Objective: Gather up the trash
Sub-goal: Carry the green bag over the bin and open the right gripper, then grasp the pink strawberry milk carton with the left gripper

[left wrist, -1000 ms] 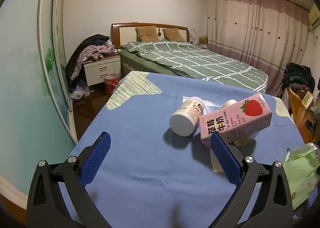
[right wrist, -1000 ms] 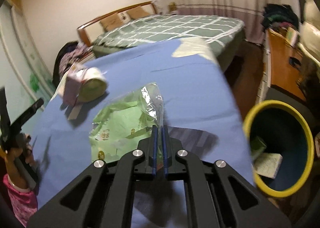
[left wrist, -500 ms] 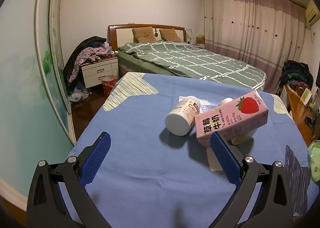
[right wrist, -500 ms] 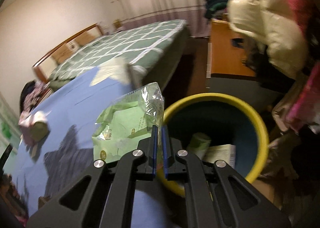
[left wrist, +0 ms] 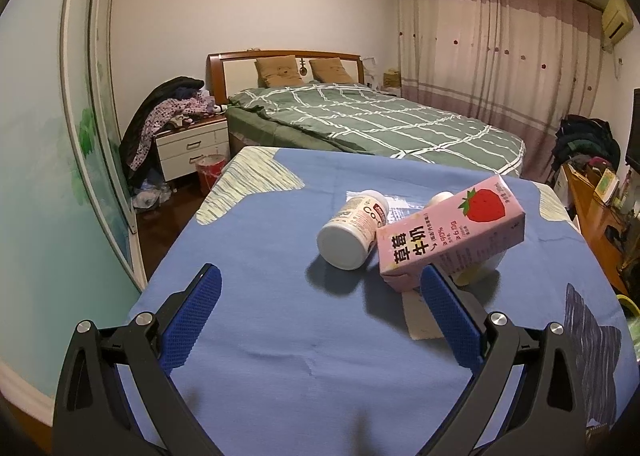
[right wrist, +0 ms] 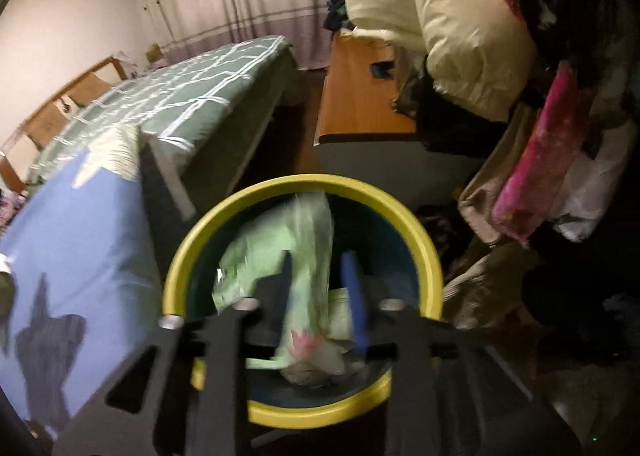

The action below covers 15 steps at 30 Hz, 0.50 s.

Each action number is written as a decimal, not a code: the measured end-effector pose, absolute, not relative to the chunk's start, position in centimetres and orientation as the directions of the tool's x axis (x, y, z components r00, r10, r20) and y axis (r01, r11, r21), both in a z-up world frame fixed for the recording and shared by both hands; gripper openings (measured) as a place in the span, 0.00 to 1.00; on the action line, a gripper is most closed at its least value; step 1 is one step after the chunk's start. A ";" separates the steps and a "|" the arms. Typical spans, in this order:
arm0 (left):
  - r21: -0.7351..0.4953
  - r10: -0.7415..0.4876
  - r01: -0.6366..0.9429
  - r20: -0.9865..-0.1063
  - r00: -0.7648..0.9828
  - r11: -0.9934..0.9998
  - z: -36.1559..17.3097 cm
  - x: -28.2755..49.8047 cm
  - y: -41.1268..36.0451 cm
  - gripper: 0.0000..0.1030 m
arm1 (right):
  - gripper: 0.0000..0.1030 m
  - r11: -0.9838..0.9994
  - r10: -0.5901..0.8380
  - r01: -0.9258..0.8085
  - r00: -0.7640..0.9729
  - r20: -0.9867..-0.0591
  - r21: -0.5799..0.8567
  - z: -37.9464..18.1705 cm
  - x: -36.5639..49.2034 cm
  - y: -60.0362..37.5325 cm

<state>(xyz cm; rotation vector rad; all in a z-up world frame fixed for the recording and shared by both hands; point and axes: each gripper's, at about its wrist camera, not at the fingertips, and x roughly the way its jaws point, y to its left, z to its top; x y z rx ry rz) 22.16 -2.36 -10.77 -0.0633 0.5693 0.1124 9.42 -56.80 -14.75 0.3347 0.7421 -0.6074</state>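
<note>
Your bin (right wrist: pixel 426 244) sits just off the blue-covered table (left wrist: pixel 280 320). The right gripper (right wrist: pixel 320 288), jaws just opening, lets the limp green wrapper (right wrist: pixel 308 240) fall in. At one o'clock of your wide, empty left gripper (left wrist: pixel 320 296), the pink carton (left wrist: pixel 452 236) looks light, crushable; grip its narrow sides.

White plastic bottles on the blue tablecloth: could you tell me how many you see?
2: one white plastic bottle lies left of the pink strawberry milk carton; another peeks out behind it. More may be hidden.

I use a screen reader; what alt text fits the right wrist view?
A green wrapper hangs over a yellow-rimmed bin, between the just-opening fingers of the right gripper. A blue tablecloth lies left.
</note>
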 end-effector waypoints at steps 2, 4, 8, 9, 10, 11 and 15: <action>-0.029 0.082 -0.117 -0.548 0.832 0.993 -10.9 22.3 -2.5 0.95 | 0.34 0.786 -0.403 0.615 0.586 -0.703 0.062 -14.4 9.5 -56.3; -0.026 0.076 -0.108 -0.553 0.830 0.994 -11.0 22.4 -2.7 0.95 | 0.36 0.794 -0.405 0.605 0.598 -0.691 0.059 -14.0 9.5 -55.6; -0.016 0.044 -0.065 -0.571 0.820 0.998 -10.9 22.7 -3.9 0.95 | 0.39 0.817 -0.387 0.573 0.626 -0.677 0.064 -13.4 10.1 -54.5; -0.013 0.036 -0.052 -0.576 0.817 0.999 -10.6 22.8 -4.4 0.95 | 0.39 0.822 -0.380 0.566 0.632 -0.675 0.067 -13.3 10.2 -54.2; -0.011 0.030 -0.044 -0.577 0.816 0.999 -10.4 22.9 -4.7 0.95 | 0.39 0.826 -0.375 0.559 0.637 -0.674 0.069 -13.3 10.3 -54.0; -0.009 0.022 -0.033 -0.579 0.815 0.999 -10.1 23.1 -5.2 0.95 | 0.39 0.830 -0.371 0.554 0.640 -0.673 0.070 -13.2 10.4 -53.7; -0.014 0.002 -0.012 -0.588 0.809 1.000 -8.6 24.3 -7.2 0.95 | 0.39 0.843 -0.344 0.531 0.654 -0.674 0.084 -13.4 10.8 -53.0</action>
